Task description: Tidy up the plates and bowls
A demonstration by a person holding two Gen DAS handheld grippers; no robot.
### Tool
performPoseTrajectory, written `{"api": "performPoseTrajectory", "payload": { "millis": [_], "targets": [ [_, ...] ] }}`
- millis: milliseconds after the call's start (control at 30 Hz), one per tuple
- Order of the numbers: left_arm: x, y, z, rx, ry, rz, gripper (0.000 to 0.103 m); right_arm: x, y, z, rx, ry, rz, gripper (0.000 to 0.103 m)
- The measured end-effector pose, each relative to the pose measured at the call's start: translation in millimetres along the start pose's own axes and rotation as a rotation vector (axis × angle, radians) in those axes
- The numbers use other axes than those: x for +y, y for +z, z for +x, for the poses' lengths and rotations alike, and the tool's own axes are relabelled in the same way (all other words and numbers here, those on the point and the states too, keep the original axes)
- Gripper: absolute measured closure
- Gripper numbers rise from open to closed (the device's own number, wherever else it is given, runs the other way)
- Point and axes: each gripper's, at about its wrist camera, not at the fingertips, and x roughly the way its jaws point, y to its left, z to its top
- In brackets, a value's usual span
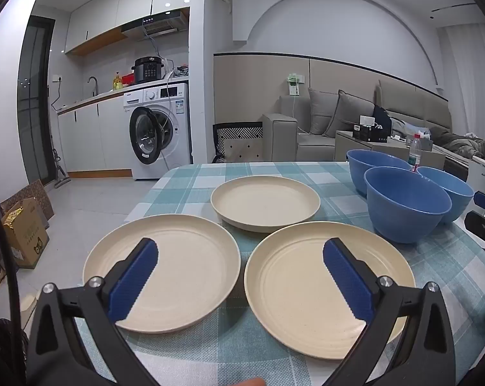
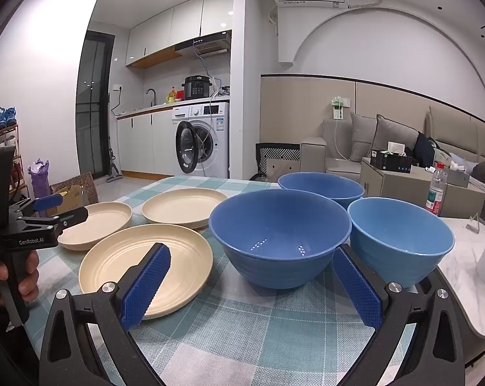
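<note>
Three cream plates lie apart on the checked tablecloth: a near left plate [image 1: 178, 270], a near right plate [image 1: 293, 289] and a far plate [image 1: 264, 204]. Three blue bowls stand at the right: a near bowl [image 1: 406, 206] [image 2: 279, 234], a far bowl [image 1: 375, 165] [image 2: 321, 186] and a right bowl [image 1: 448, 189] [image 2: 399, 241]. My left gripper [image 1: 240, 252] is open and empty, hovering over the gap between the two near plates. My right gripper [image 2: 252, 259] is open and empty, just in front of the near bowl. The left gripper also shows at the left of the right wrist view [image 2: 54, 207].
The table's left edge [image 1: 146, 199] drops to the floor with cardboard boxes [image 1: 27, 234]. A marble surface [image 2: 461, 270] adjoins the cloth at the right. A plastic bottle [image 2: 435, 189] and a sofa [image 2: 387, 148] stand behind. A washing machine [image 1: 158, 128] is at the back.
</note>
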Motion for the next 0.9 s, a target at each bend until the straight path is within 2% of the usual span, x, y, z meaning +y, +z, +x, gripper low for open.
{"api": "performPoseTrajectory", "payload": {
  "millis": [900],
  "targets": [
    [1.4,0.7,-2.7,-0.004,0.000,-0.002,0.000,-0.4,0.2,-0.4,0.004,0.000,0.001,0.000]
  ]
}}
